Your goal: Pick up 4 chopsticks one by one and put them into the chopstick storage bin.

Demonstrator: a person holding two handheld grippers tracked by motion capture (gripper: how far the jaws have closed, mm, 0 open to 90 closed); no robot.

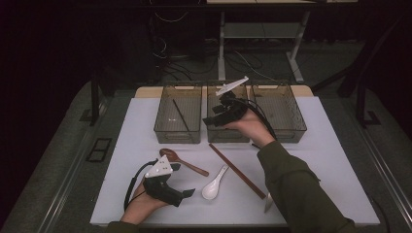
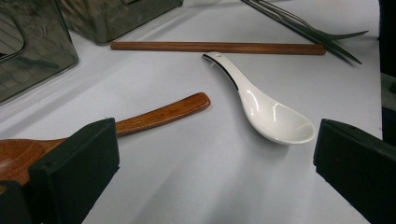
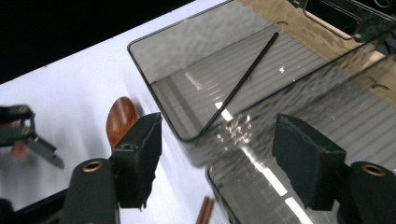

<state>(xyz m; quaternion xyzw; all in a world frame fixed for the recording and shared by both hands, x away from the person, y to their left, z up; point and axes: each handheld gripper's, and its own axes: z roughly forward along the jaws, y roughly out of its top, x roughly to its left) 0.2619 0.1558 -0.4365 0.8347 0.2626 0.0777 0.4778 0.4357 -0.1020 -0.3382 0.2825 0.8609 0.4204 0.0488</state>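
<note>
High view overlooks table [image 1: 145,116]; tool views close, probably sharing wooden spoon [image 2: 159,114].

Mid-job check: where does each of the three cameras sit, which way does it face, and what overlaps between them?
High view: above the table's near edge, looking forward and down; forearms, left gripper and right gripper show.
Left gripper view: rides the left gripper, facing the white spoon; own open jaws.
Right gripper view: rides the right gripper, facing the left bin; own open jaws.
Shared: the wooden spoon.
</note>
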